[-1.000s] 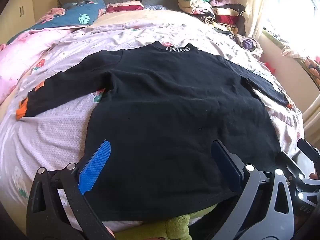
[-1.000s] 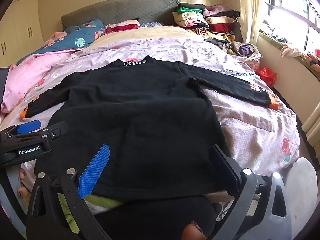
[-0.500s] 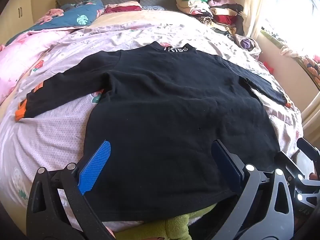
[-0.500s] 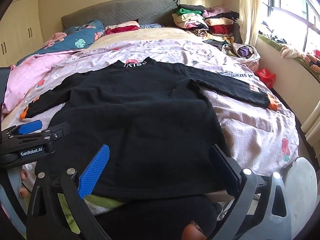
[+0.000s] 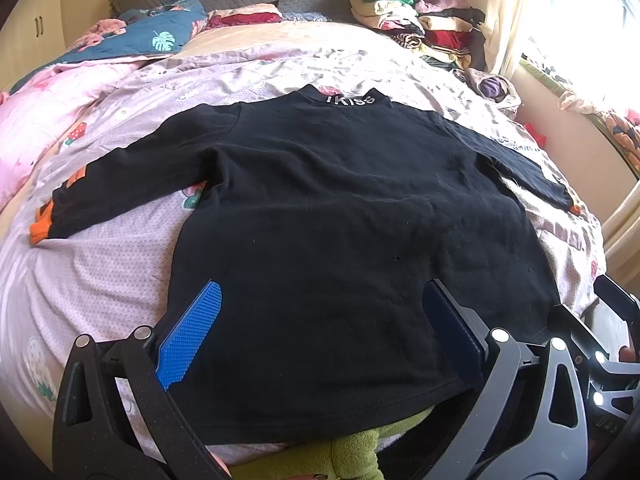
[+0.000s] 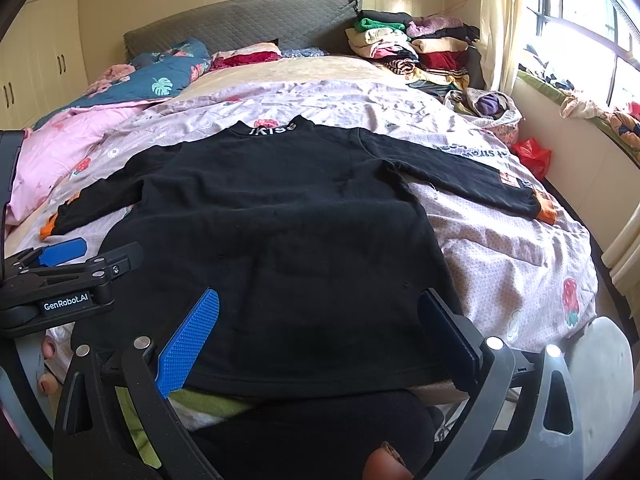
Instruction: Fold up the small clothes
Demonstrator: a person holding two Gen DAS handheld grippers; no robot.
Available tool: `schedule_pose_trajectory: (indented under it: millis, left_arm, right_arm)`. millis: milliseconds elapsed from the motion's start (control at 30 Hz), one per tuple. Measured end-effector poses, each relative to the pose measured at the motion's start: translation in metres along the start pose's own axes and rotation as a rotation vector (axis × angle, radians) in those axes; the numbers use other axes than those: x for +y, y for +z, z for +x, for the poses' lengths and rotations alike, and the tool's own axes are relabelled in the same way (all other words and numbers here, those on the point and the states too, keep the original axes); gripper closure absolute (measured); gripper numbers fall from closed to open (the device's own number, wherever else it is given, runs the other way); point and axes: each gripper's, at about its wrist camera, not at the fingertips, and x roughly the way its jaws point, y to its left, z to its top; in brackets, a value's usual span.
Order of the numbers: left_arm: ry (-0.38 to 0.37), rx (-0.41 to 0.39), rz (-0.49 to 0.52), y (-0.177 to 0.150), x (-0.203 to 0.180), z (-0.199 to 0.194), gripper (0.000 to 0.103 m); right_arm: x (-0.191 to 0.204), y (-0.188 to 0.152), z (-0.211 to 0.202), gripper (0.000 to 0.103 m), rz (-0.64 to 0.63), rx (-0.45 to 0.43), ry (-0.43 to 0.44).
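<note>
A black long-sleeved top [image 5: 328,208] [image 6: 272,216] lies flat on the bed, collar with white letters at the far end, both sleeves spread out, orange cuffs at the sleeve ends. My left gripper [image 5: 324,324] is open above the hem near its left side, holding nothing. My right gripper [image 6: 320,328] hovers open over the hem's right part, also empty. The left gripper's body [image 6: 60,280] shows at the left edge of the right wrist view.
The bed [image 6: 512,264] has a pale pink patterned sheet. A stack of folded clothes [image 6: 416,48] sits at the far right by the headboard. Pillows and a blue quilt [image 6: 168,76] lie far left. Green fabric [image 5: 344,452] shows under the hem. A window is on the right.
Both views shift slightly; the grippers have eased a little. The top lies as before and both grippers stay open.
</note>
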Motion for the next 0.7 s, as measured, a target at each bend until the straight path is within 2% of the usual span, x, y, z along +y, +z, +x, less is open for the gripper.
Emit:
schedule_pose_trajectory:
  millis: [700]
  left_arm:
    - [-0.003, -0.004, 0.001, 0.0013, 0.0012, -0.0009, 0.008]
  right_arm:
    - [0.0006, -0.0006, 0.0003, 0.004, -0.001, 0.002, 0.001]
